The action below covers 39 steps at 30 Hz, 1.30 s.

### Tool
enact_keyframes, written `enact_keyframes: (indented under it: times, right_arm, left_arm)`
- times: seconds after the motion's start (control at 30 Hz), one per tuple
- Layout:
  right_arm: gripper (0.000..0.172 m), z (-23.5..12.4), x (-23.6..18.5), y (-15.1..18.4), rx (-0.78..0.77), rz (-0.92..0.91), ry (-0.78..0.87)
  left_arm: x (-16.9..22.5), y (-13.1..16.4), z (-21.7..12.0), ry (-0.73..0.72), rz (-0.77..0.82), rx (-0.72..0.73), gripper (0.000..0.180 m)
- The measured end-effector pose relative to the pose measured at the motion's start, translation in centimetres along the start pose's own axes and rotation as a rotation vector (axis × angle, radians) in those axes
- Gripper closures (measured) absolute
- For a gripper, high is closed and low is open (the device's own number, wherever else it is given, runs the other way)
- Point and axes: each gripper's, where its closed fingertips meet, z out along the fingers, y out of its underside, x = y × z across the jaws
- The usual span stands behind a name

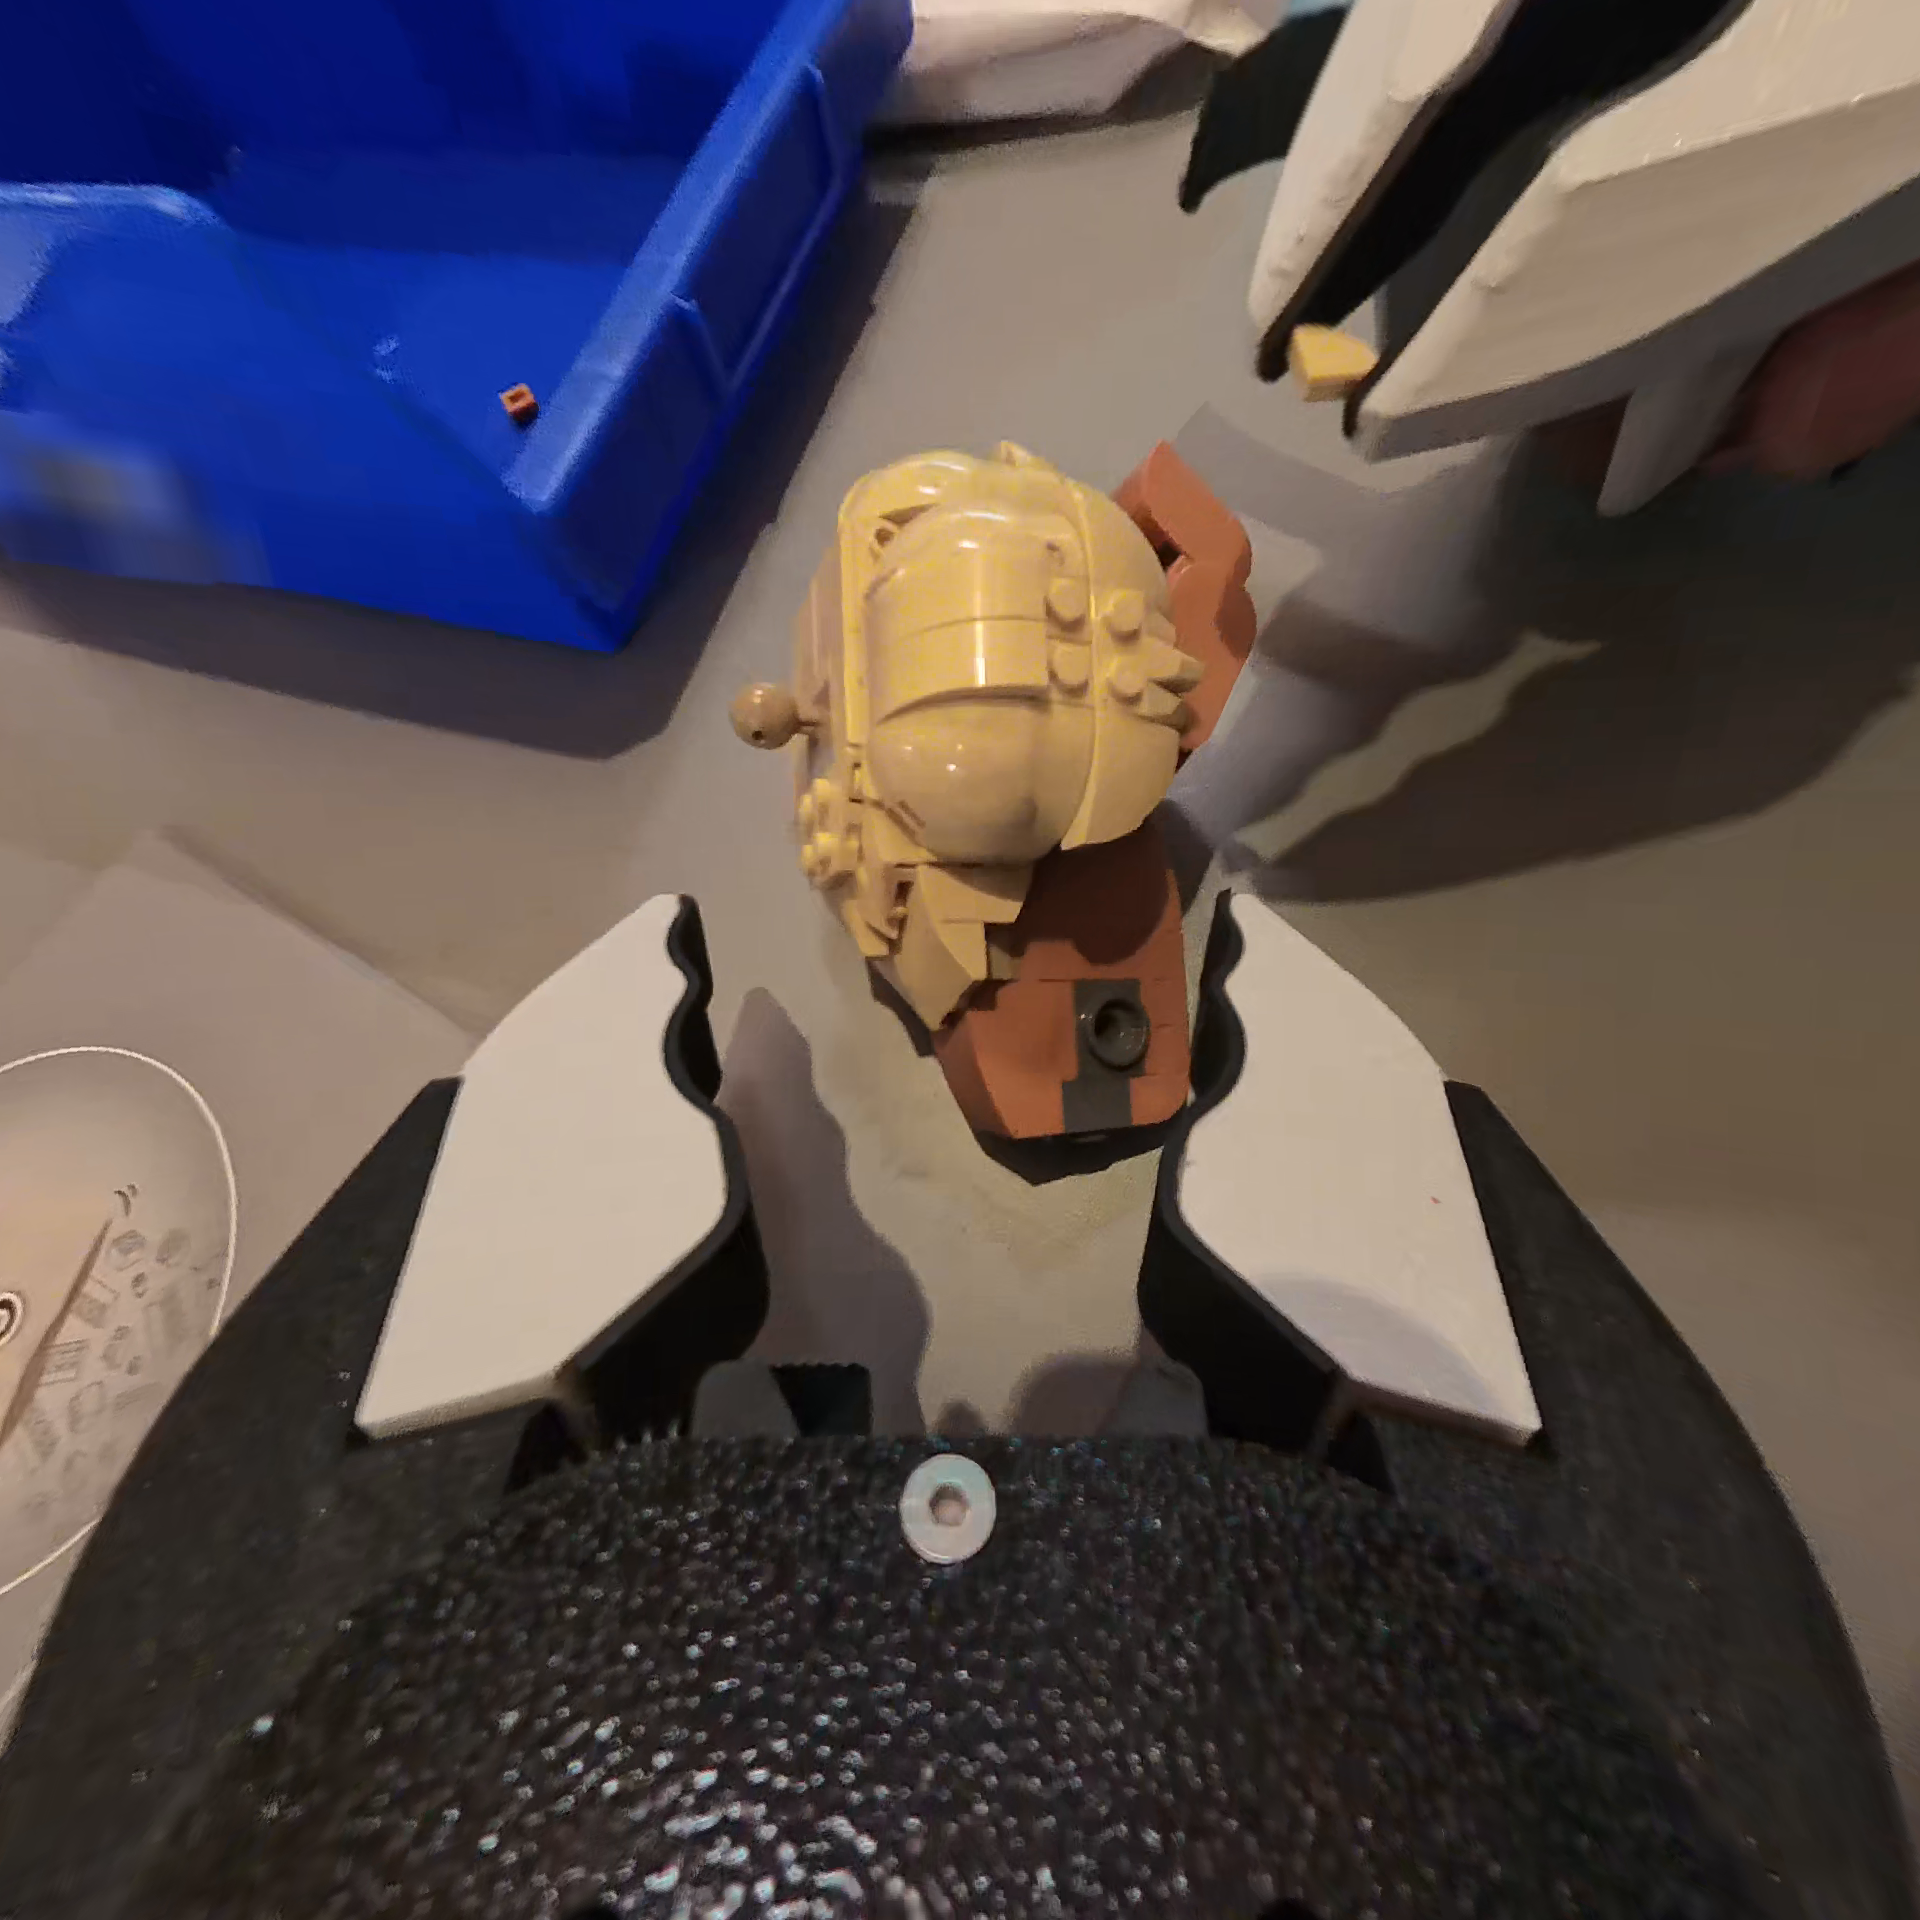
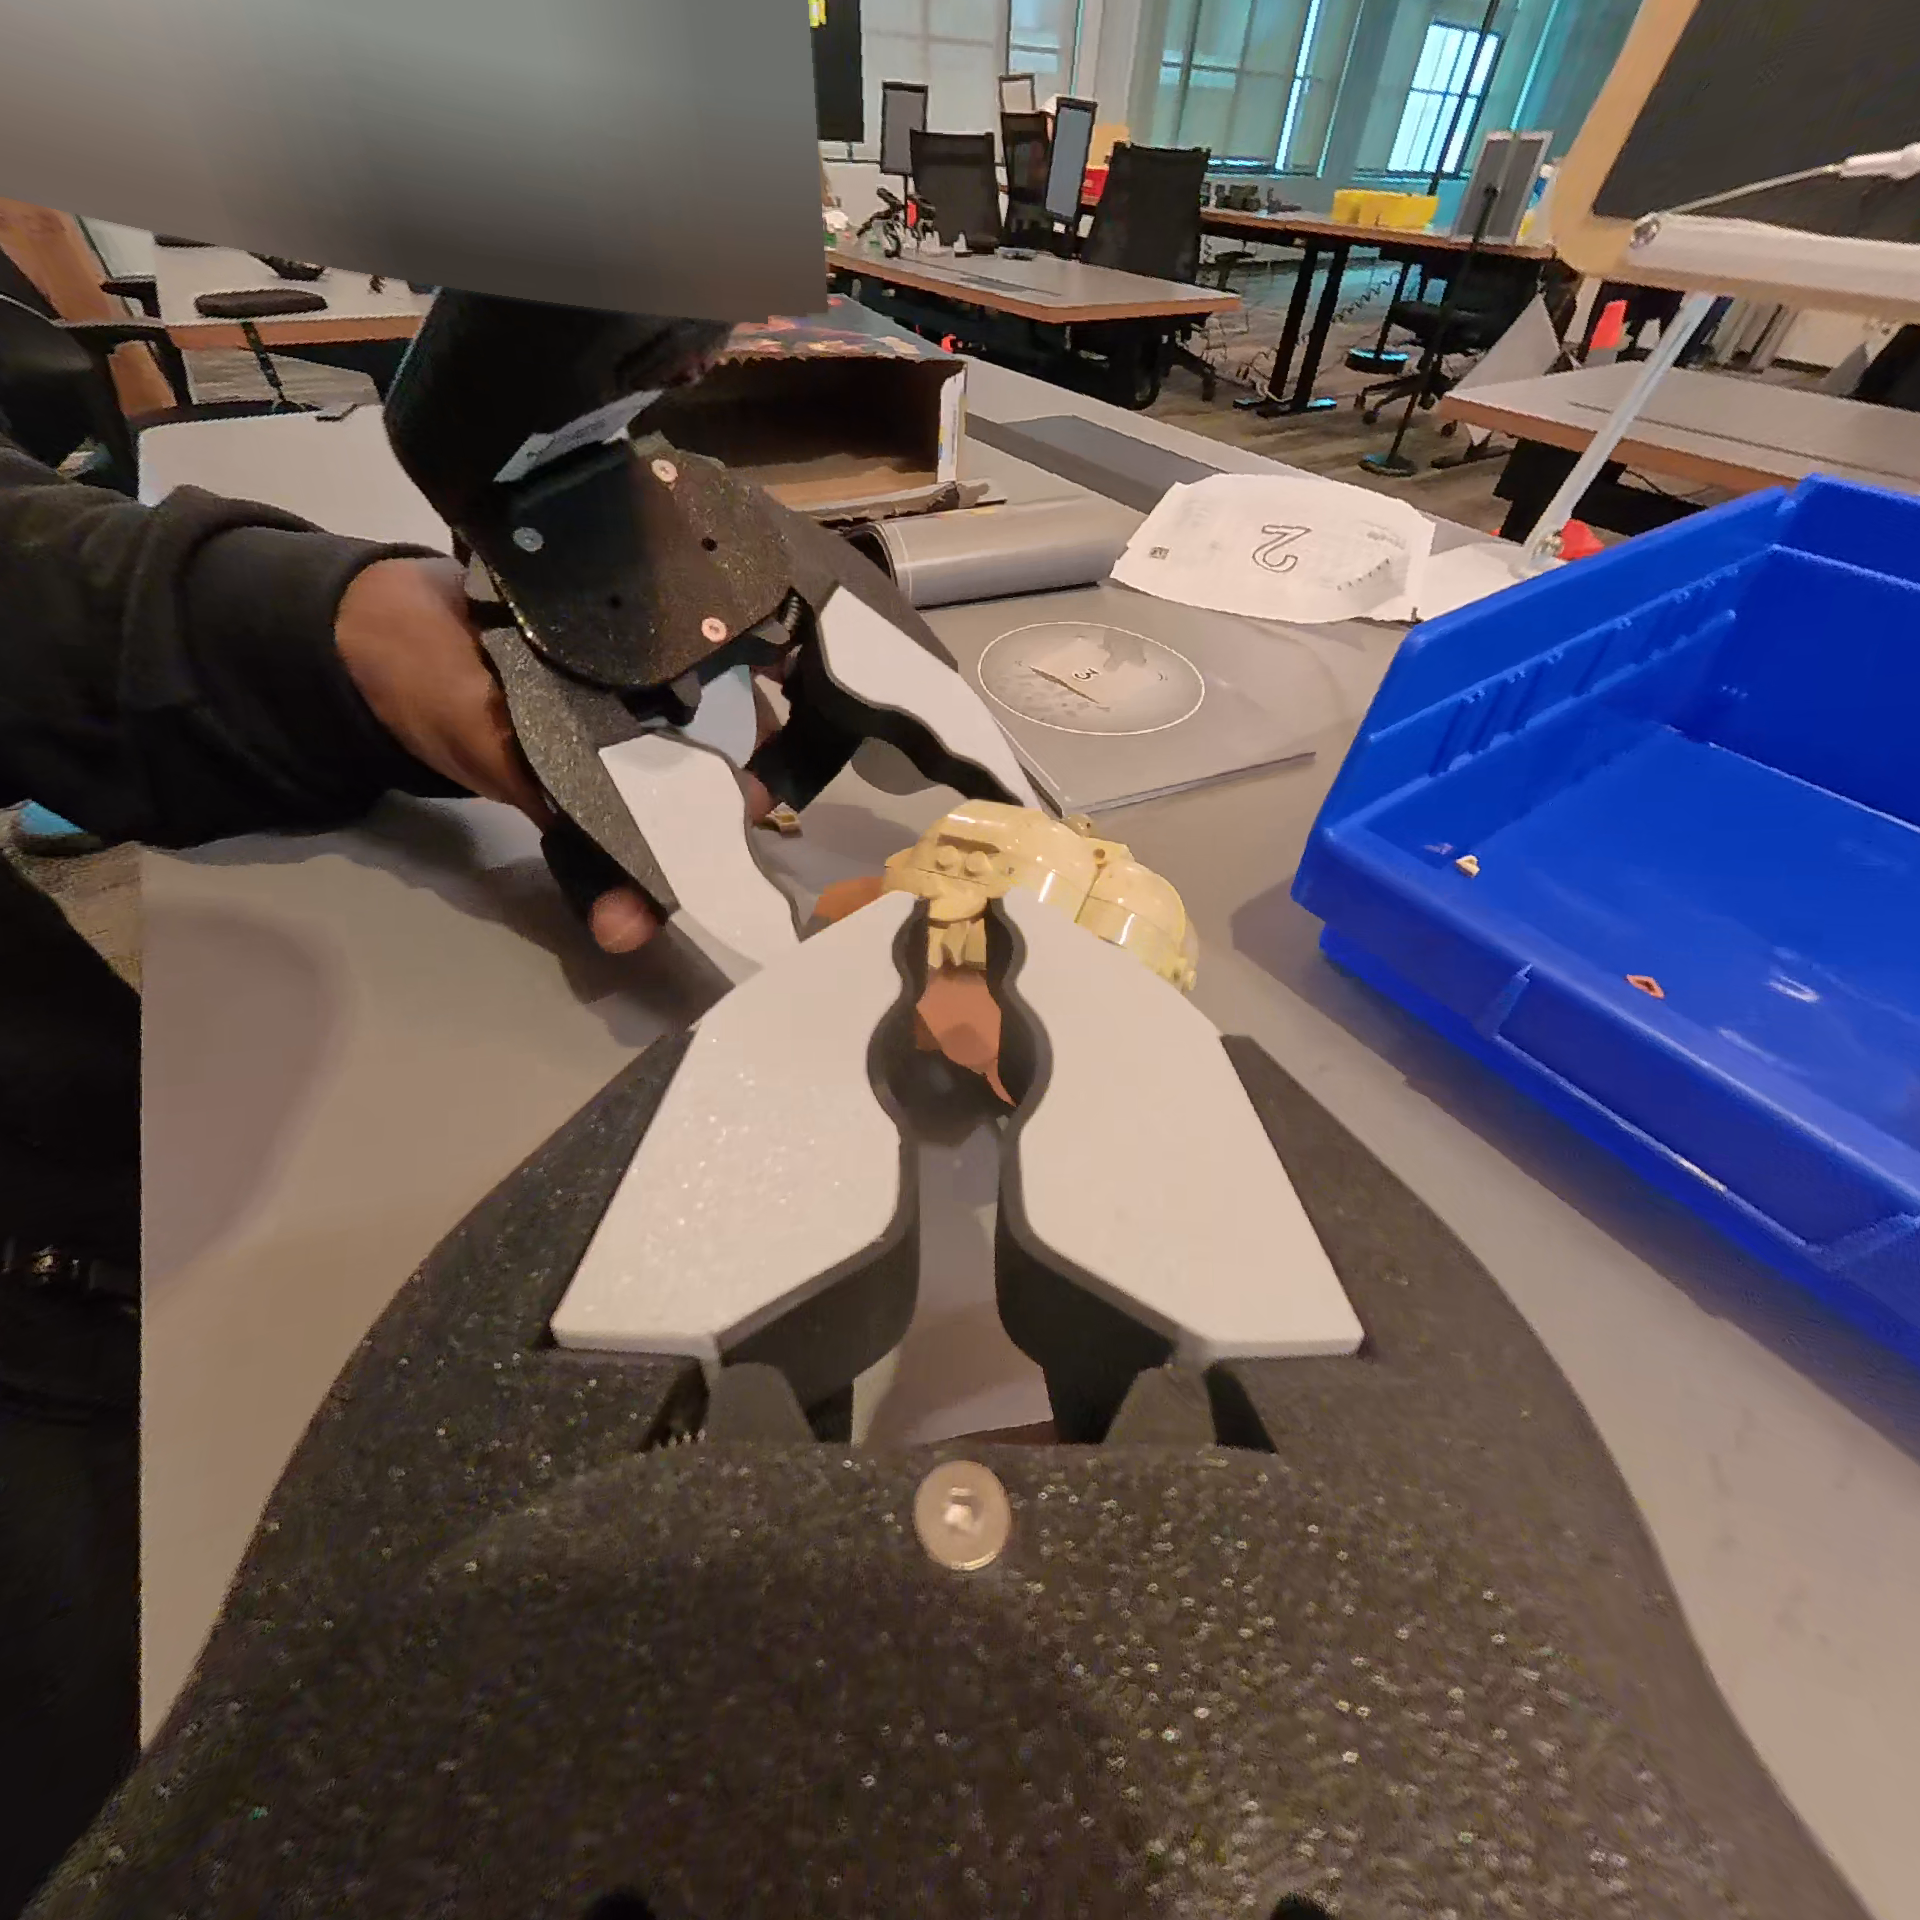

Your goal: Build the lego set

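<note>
Left gripper [image 1: 956, 997] is sitting spread around the brown base of the tan-and-brown brick model [image 1: 997, 707] on the grey table [image 1: 416, 790], unclamped, while right gripper [image 1: 1325, 374] is pinching a small tan piece [image 1: 1325, 358] just above it, blue bin [image 1: 364, 364] nearby.

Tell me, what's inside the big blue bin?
Inside the blue bin lie a few tiny brick pieces: a tan one and an orange-brown one. Its near wall hides part of the floor.

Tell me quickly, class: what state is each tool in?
Left tool: open, holding nothing, beside the brick model.
Right tool: closed on a small tan brick.
</note>
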Motion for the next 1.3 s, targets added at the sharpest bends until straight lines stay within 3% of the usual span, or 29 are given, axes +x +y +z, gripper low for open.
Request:
enact_keyframes:
  times: [0.1,0.17,0.53,1.3]
  right_arm:
    - [0.162,0.2,0.2,0.3,-0.016,0.010,0.025]
    - [0.162,0.5,0.2,0.5,-0.026,0.010,0.041]
    - [0.161,1.3,0.2,-1.1,-0.004,-0.104,0.158]
    - [0.161,3.7,1.5,-0.3,-0.120,-0.095,0.324]
  left_arm:
    - [0.3,0.7,0.8,-0.005,0.033,-0.076,0.094]
    - [0.7,0.9,1.1,0.020,0.035,-0.101,0.108]
    - [1.3,0.8,1.1,0.191,-0.288,-0.119,0.114]
    - [1.6,0.0,0.7,0.183,-0.300,-0.119,0.120]
